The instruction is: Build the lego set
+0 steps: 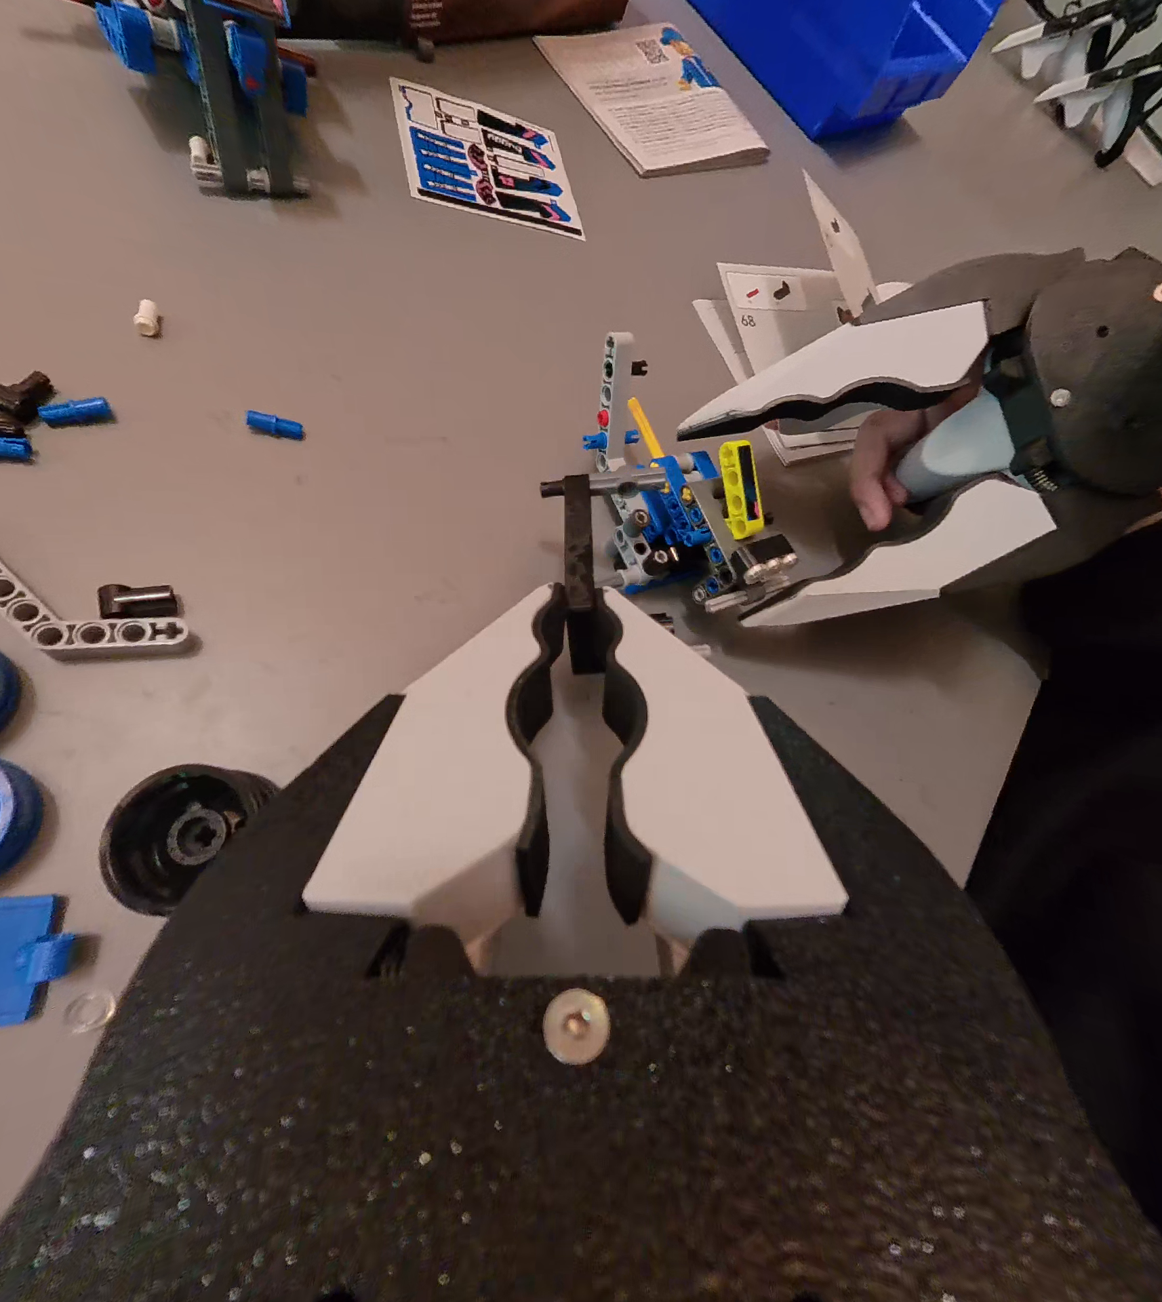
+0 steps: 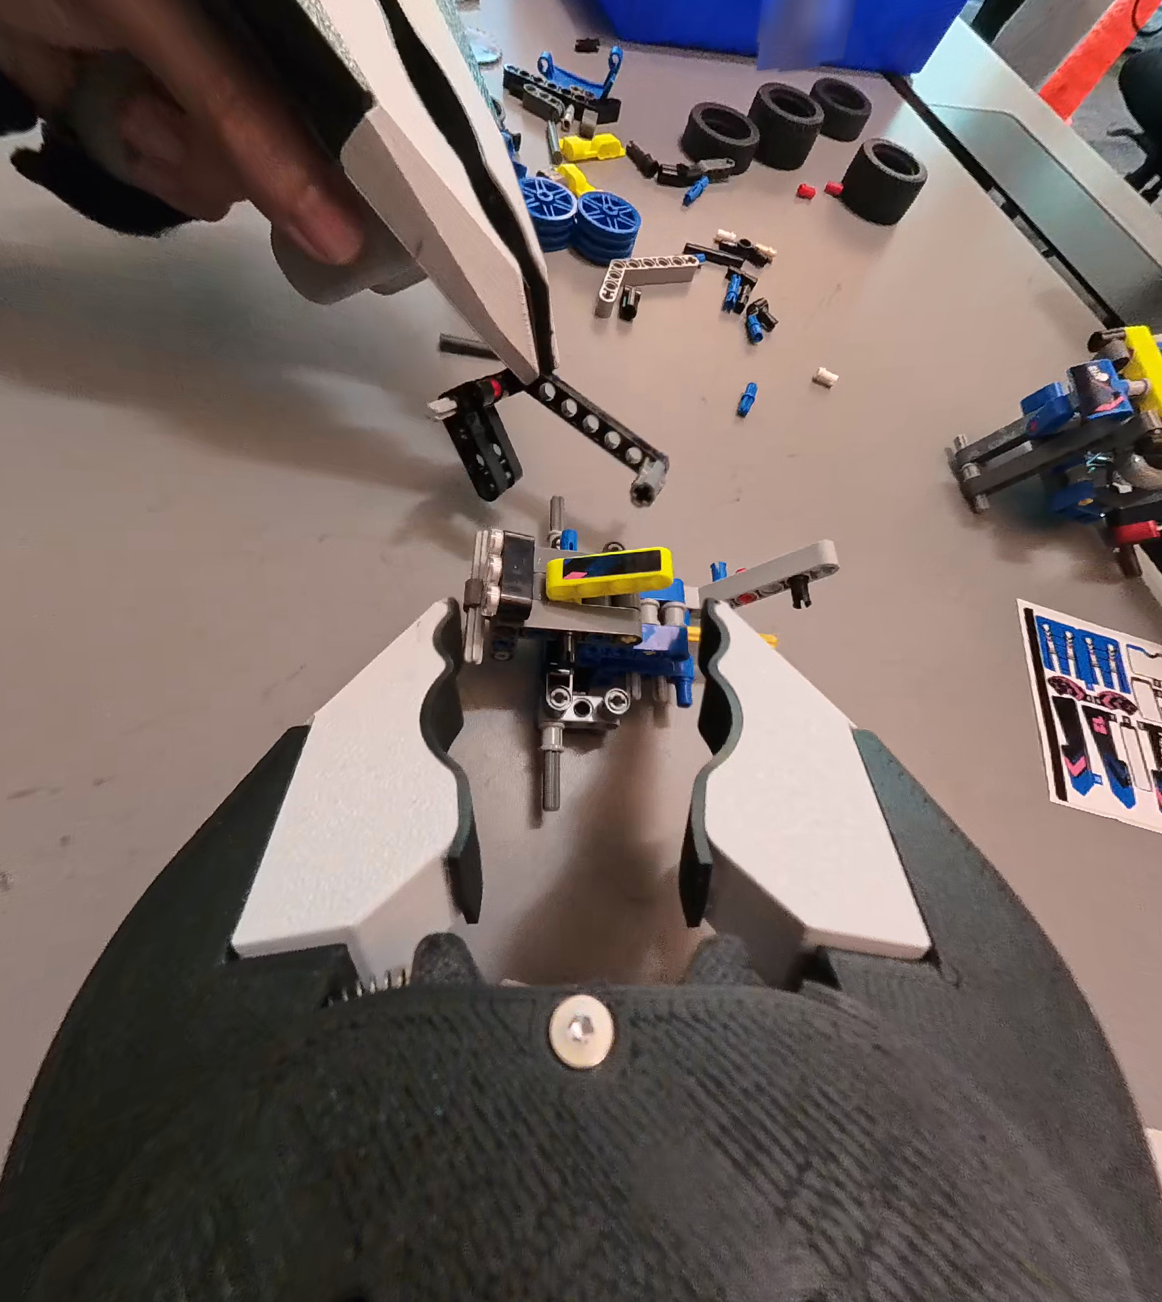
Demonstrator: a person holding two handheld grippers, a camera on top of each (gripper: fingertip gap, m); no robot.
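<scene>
Left wrist view: left tool [image 1: 577, 599] pinches a black holed beam [image 1: 578, 556], its grey connector end beside the blue-and-yellow brick assembly [image 1: 687, 518] on the surface [image 1: 353, 507]; farther right, right tool [image 2: 575, 609] straddles that assembly, wide open.

sticker sheet [image 1: 490, 158], booklet [image 1: 656, 98], blue bin [image 1: 839, 49] (far table edge)

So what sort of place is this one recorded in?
Most likely a workbench or lab table set up for a toy construction kit: a grey table strewn with loose beams and pins, black tyres, a sticker sheet, an instruction booklet and a blue bin.
</scene>
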